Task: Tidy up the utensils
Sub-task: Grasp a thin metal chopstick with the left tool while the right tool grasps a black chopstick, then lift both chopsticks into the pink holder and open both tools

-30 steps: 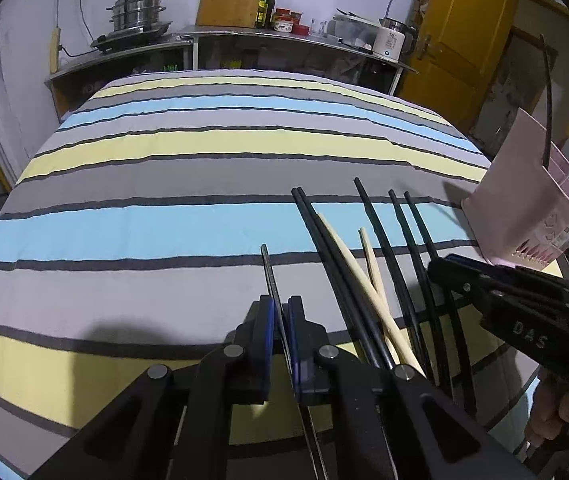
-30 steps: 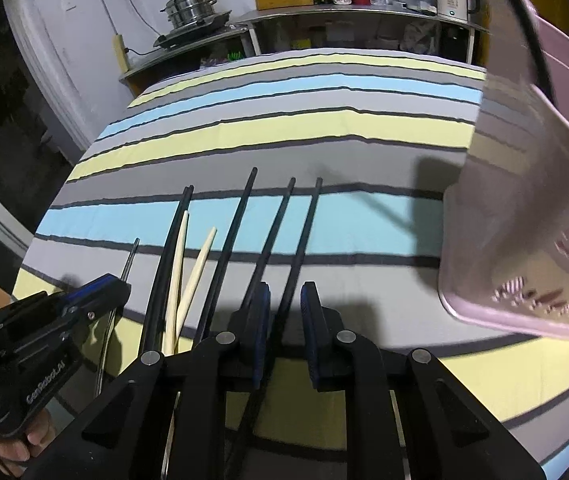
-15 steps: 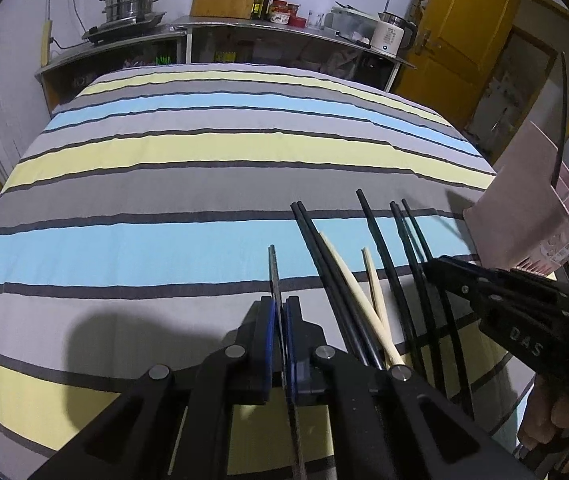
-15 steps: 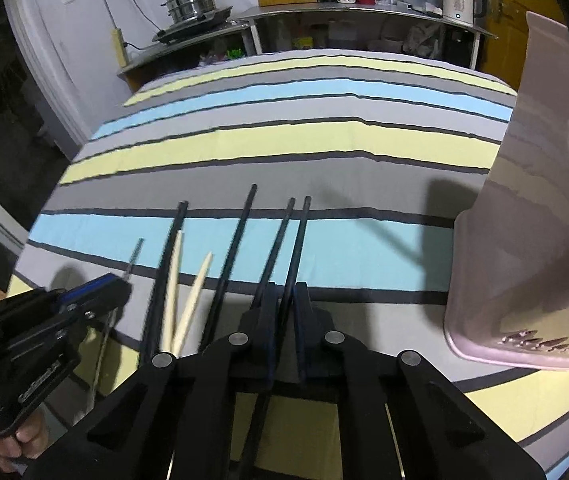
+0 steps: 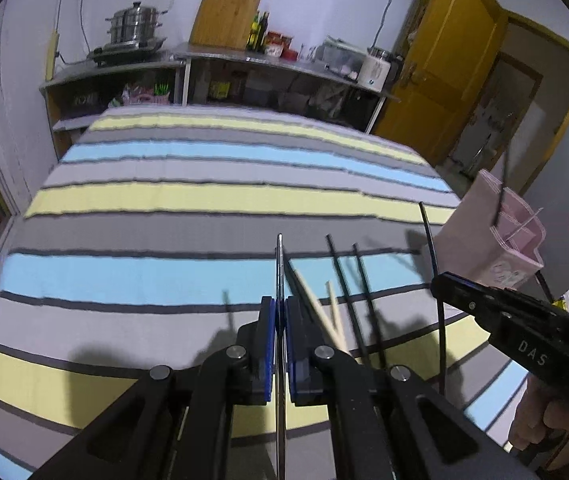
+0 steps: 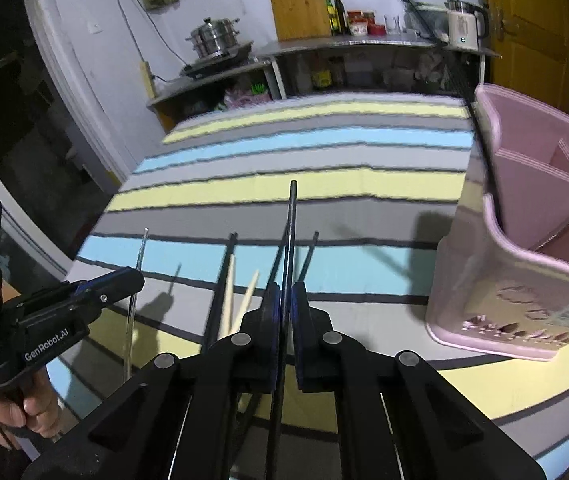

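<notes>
My left gripper (image 5: 280,312) is shut on a thin metal chopstick (image 5: 280,264), lifted off the striped tablecloth (image 5: 164,200); it also shows in the right wrist view (image 6: 136,280). My right gripper (image 6: 286,296) is shut on a black chopstick (image 6: 291,224), raised above the cloth; it shows in the left wrist view (image 5: 430,240). Two wooden chopsticks (image 5: 334,312) and several black chopsticks (image 5: 348,280) lie on the cloth. The pink utensil holder (image 6: 524,280) stands to the right, with one black chopstick (image 5: 504,184) in it.
Behind the table stand a shelf counter with a steel pot (image 5: 134,28), a cutting board (image 5: 226,14), bottles and a white kettle (image 6: 462,24). A yellow door (image 5: 444,72) is at the back right. The table's near edge is below the grippers.
Both grippers have risen, each lifting its chopstick off the cloth. The right gripper closed on a black chopstick between the first and second earlier frames.
</notes>
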The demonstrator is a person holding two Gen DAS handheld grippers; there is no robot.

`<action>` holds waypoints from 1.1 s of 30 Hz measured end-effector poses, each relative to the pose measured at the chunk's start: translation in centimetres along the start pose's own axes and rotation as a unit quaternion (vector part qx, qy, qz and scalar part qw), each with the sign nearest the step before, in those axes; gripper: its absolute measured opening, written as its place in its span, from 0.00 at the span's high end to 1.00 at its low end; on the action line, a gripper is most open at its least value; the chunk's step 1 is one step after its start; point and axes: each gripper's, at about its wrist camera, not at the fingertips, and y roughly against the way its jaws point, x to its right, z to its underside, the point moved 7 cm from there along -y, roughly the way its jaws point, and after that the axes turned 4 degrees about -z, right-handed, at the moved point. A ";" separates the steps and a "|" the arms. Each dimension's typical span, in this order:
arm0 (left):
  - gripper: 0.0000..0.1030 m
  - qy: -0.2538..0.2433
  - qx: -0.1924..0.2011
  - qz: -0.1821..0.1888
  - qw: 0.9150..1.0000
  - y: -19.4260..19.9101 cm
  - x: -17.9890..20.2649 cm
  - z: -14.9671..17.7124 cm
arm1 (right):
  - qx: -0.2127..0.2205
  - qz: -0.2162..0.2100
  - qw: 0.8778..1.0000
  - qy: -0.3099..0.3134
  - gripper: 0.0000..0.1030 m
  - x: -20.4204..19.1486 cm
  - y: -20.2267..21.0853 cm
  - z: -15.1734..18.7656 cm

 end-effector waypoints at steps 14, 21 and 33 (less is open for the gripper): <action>0.96 -0.020 0.057 0.030 0.998 7.9 3.0 -2.7 | 0.076 -0.010 0.997 0.004 0.95 -1.3 8.7 -1.4; 0.96 -0.027 0.068 0.043 0.996 9.6 4.4 -3.3 | 0.100 -0.007 0.995 0.004 0.95 -1.2 11.1 -2.0; 0.96 -0.052 0.064 0.083 0.993 10.5 9.0 -4.3 | 0.125 0.001 0.992 -0.006 0.95 0.5 14.4 -1.9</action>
